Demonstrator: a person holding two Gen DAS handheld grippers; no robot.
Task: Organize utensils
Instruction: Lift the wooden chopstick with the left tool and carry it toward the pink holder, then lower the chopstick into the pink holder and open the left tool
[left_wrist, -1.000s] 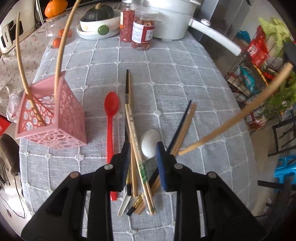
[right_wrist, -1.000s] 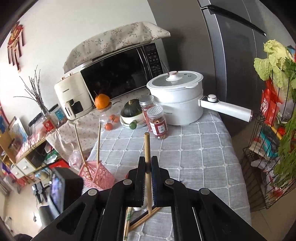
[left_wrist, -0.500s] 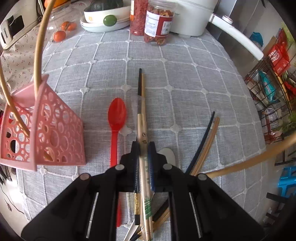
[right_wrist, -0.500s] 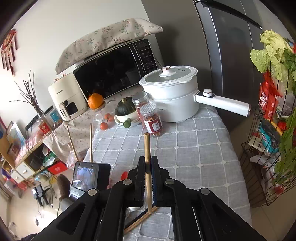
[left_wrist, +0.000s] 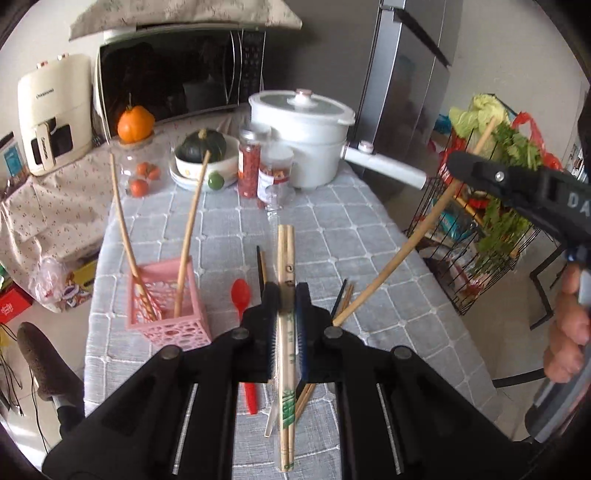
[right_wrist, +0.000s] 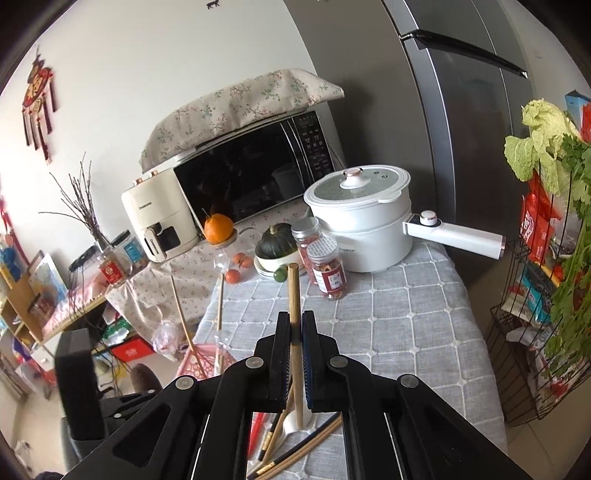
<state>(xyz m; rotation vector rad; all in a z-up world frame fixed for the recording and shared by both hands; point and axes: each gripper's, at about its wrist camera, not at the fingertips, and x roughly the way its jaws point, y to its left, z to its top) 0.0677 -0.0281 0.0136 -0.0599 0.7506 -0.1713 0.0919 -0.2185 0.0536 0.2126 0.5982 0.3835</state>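
My left gripper (left_wrist: 286, 291) is shut on a wrapped pair of bamboo chopsticks (left_wrist: 285, 258) and holds it lifted above the table. A pink holder (left_wrist: 168, 314) to the left has two long wooden sticks (left_wrist: 190, 229) standing in it. A red spoon (left_wrist: 241, 295), dark chopsticks (left_wrist: 341, 295) and a white spoon (right_wrist: 291, 424) lie on the grey cloth. My right gripper (right_wrist: 294, 325) is shut on a long wooden stick (right_wrist: 294, 291), which also shows in the left wrist view (left_wrist: 413, 240), slanting down to the pile.
At the table's far end stand a white pot (left_wrist: 303, 147) with a long handle, two spice jars (left_wrist: 258, 170) and a bowl with a squash (left_wrist: 201, 147). A wire rack of vegetables (left_wrist: 491, 221) stands past the right edge. The microwave (right_wrist: 243, 173) is behind.
My left gripper shut on the wrapped chopsticks and lifted them, tilting up from the table. The right gripper still holds its stick and rose slightly.
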